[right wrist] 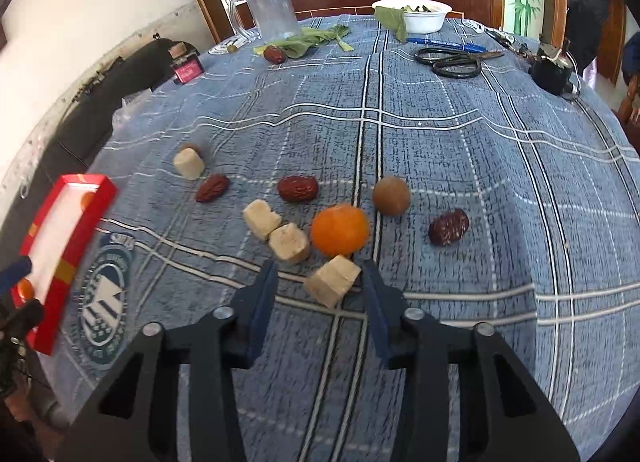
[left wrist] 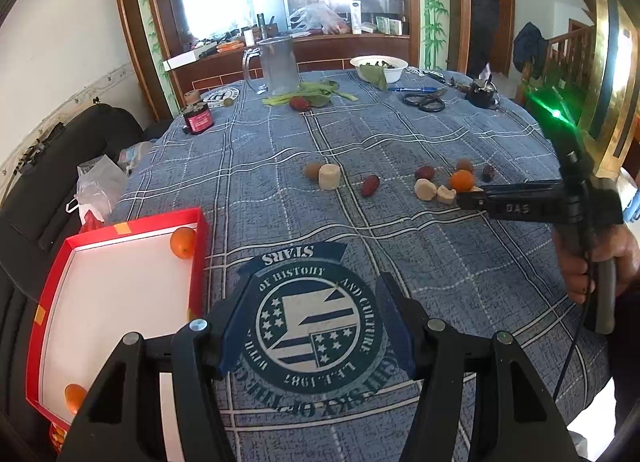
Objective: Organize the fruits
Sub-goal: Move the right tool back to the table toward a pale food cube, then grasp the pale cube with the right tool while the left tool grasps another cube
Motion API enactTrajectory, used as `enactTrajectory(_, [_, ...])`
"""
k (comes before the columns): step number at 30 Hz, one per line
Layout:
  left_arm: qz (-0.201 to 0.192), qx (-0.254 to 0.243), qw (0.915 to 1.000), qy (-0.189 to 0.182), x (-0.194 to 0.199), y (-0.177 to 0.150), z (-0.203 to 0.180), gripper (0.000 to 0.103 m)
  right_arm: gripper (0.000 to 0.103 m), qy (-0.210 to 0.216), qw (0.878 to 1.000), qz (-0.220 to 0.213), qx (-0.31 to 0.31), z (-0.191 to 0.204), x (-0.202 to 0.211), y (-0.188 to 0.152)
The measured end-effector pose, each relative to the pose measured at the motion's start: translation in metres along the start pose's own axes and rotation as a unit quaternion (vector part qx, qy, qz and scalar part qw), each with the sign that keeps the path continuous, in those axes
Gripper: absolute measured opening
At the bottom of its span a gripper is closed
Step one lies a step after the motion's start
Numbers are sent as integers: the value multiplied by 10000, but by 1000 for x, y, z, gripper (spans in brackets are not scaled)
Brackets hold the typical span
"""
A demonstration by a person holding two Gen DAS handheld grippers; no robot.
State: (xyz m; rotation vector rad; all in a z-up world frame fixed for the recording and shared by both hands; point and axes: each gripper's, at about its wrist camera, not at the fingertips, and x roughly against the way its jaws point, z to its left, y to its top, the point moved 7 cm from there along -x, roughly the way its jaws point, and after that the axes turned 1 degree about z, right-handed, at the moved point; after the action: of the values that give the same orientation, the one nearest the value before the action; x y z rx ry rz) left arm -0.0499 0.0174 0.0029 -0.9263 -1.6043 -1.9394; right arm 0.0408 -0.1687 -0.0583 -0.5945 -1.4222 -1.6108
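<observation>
A red box (left wrist: 198, 258) with a white floor sits at the table's left edge and holds small oranges (left wrist: 183, 242). My left gripper (left wrist: 316, 296) hovers open over the cloth's round emblem, beside the box. In the right wrist view an orange (right wrist: 340, 229) lies among red dates (right wrist: 298, 188), a brown round fruit (right wrist: 391, 195) and pale cut chunks (right wrist: 289, 242). My right gripper (right wrist: 320, 274) is open, with one pale chunk (right wrist: 333, 285) between its fingertips and the orange just beyond. The same gripper (left wrist: 466, 197) appears in the left wrist view, held by a hand (left wrist: 592, 262).
A clear jug (left wrist: 278, 65), a white bowl (left wrist: 380, 67) with leaves, black scissors (right wrist: 452, 61), a blue pen (right wrist: 444, 45), a small red-labelled jar (left wrist: 198, 119) and a date (right wrist: 275, 54) on green leaves stand at the far side. A black bag (left wrist: 56, 165) lies left of the table.
</observation>
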Motion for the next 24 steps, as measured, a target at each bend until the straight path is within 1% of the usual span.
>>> enactTrajectory(1, [13, -10, 10000, 10, -2, 2, -2, 60, 34, 34, 10000, 49, -16, -1, -4, -1])
enactTrajectory(2, [23, -39, 10000, 18, -4, 4, -4, 60, 33, 47, 10000, -60, -5, -2, -4, 0])
enactTrajectory(4, [38, -67, 10000, -5, -10, 8, -10, 60, 26, 29, 9999, -104, 83, -3, -3, -1])
enactTrajectory(7, [75, -131, 9999, -69, -23, 17, -21, 60, 25, 216, 9997, -143, -22, -7, 0, -2])
enactTrajectory(8, [71, -161, 9998, -114, -28, 19, -26, 60, 25, 211, 9996, -163, -75, -11, 2, -2])
enactTrajectory(10, [115, -230, 9994, -214, -43, 25, -39, 60, 25, 212, 9991, -240, -271, -20, 7, 2])
enactTrajectory(11, [140, -263, 9992, -268, -51, 28, -45, 60, 25, 294, 9982, -297, -441, -26, 11, 4])
enactTrajectory(15, [180, -420, 9981, -407, -78, 41, -67, 60, 25, 718, 9881, -676, -1181, -52, 35, 12])
enactTrajectory(19, [323, -629, 9963, -489, -103, 53, -83, 60, 25, 834, 9800, -815, -1615, -68, 44, 14])
enactTrajectory(22, [468, -786, 9946, -484, -119, 57, -91, 55, 25, 926, 9774, -866, -1689, -69, 48, 15])
enactTrajectory(24, [517, -874, 9938, -450, -125, 59, -95, 55, 25, 978, 9772, -867, -1672, -68, 49, 15])
